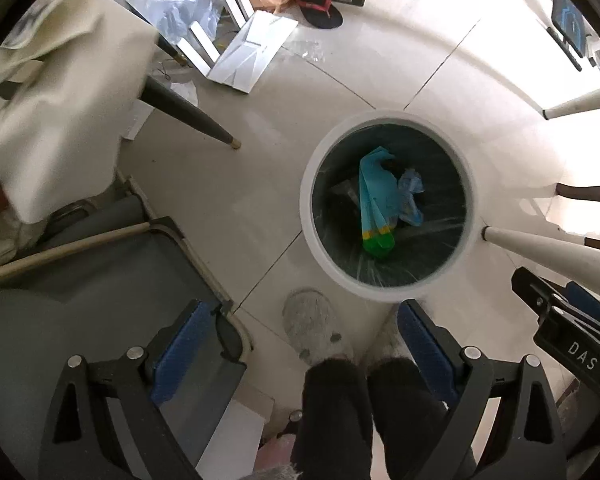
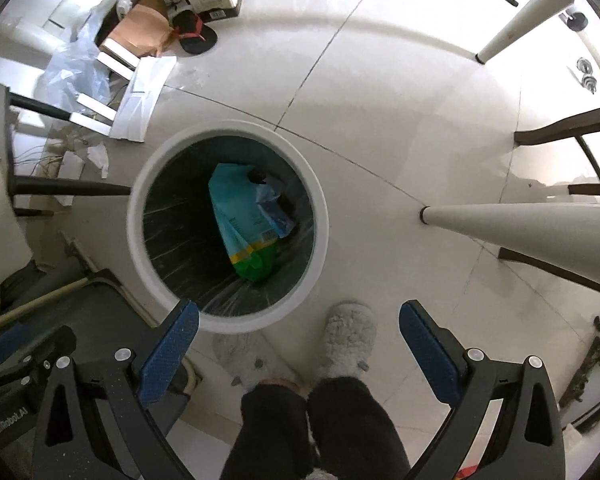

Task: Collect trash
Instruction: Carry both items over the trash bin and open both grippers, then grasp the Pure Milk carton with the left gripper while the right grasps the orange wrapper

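A round white-rimmed trash bin [image 1: 388, 294] [image 2: 140, 216] stands on the pale tiled floor, lined with clear plastic. Inside lie a light-blue and green package [image 1: 374, 216] [image 2: 240, 220] and a crumpled blue wrapper [image 1: 410, 196] [image 2: 274, 208]. My left gripper [image 1: 304, 336] points straight down, its jaws wide open and empty, the bin just beyond its right finger. My right gripper [image 2: 298, 336] also points down with nothing between its blue pads [image 2: 168, 352], the left pad over the bin's near rim. The right gripper's body [image 1: 568, 336] shows at the left wrist view's right edge.
The person's dark trouser legs [image 2: 312, 428] and fluffy slippers [image 2: 350, 336] [image 1: 312, 328] stand just before the bin. White table legs [image 2: 520, 232] [image 1: 540, 248], dark chair legs [image 1: 188, 116], a grey folding chair [image 1: 100, 280], white boards [image 1: 252, 52], a clear plastic bag [image 1: 184, 0], cardboard [image 2: 140, 32] and sandal [image 1: 320, 8] lie around.
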